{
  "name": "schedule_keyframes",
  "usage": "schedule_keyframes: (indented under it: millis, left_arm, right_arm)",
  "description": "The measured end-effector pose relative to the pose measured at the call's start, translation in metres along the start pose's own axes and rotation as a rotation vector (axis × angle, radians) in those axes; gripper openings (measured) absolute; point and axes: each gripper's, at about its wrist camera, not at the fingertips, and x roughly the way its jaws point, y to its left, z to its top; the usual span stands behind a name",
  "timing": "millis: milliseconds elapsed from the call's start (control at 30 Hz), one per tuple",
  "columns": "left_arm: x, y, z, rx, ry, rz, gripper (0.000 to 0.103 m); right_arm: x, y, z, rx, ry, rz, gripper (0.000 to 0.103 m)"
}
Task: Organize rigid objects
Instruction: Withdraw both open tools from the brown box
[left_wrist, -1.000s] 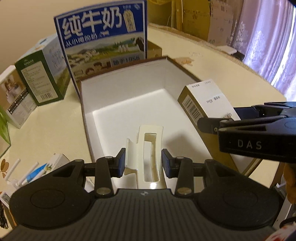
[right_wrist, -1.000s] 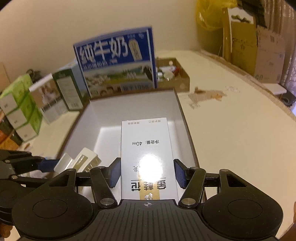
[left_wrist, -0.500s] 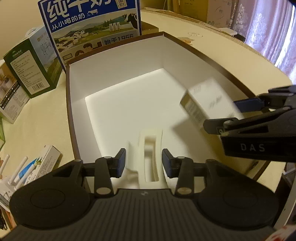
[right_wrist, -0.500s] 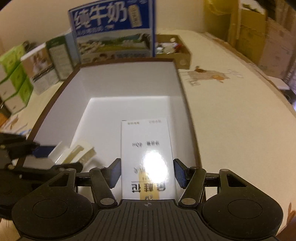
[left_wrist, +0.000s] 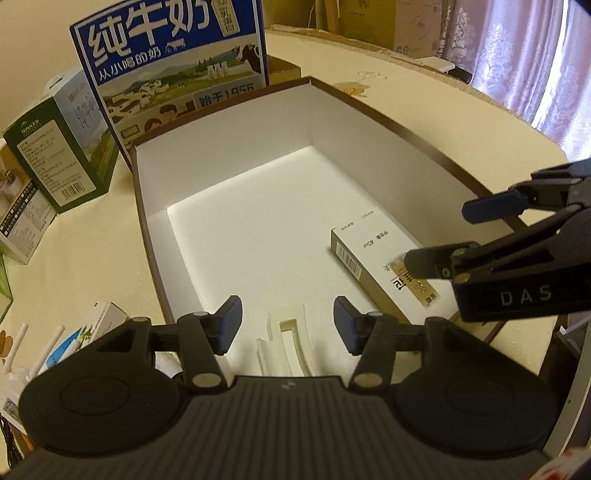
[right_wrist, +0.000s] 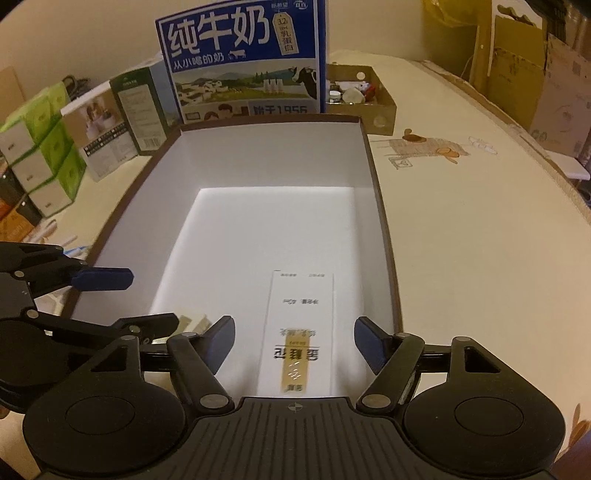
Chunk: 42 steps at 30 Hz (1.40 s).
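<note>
The big blue milk carton (right_wrist: 243, 62) reads "纯牛奶", "从小喝的奶" and "1956". The right claw (left_wrist: 439, 236) has "DAS" on its body. The small white box (right_wrist: 299, 332) says "40ml".

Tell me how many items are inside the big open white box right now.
2. A white and gold carton lies flat by the box's right wall, and a cream plastic insert lies at the near edge; the grippers may hide more.
</note>
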Motion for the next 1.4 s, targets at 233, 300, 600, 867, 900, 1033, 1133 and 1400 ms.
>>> schedule_keyframes:
  millis: [233, 300, 600, 867, 900, 1033, 1133, 1400]
  left_arm:
    - [-0.027, 0.007, -0.004, -0.005, -0.042, -0.019, 0.051]
    - [-0.038, 0.011, -0.007, -0.011, -0.057, -0.025, 0.051]
    - [-0.094, 0.034, -0.022, -0.047, -0.119, -0.015, 0.051]
    - [-0.139, 0.06, -0.055, -0.091, -0.151, 0.016, 0.051]
    - [-0.144, 0.064, -0.061, -0.099, -0.154, 0.022, 0.051]
    - [-0.164, 0.08, -0.085, -0.13, -0.159, 0.05, 0.051]
    - [-0.175, 0.093, -0.102, -0.154, -0.156, 0.077, 0.051]
    - [-0.196, 0.128, -0.145, -0.25, -0.143, 0.149, 0.051]
  right_arm:
    - [-0.029, 0.009, -0.002, 0.07, -0.062, 0.035, 0.069]
    - [-0.04, 0.014, -0.003, 0.091, -0.086, 0.04, 0.069]
    - [-0.087, 0.047, -0.013, 0.131, -0.183, 0.057, 0.069]
    - [-0.113, 0.087, -0.04, 0.123, -0.218, 0.092, 0.069]
    - [-0.115, 0.093, -0.044, 0.119, -0.22, 0.1, 0.069]
    - [-0.115, 0.125, -0.053, 0.076, -0.214, 0.143, 0.069]
    - [-0.115, 0.148, -0.057, 0.038, -0.213, 0.175, 0.069]
    - [-0.102, 0.196, -0.073, -0.026, -0.187, 0.23, 0.068]
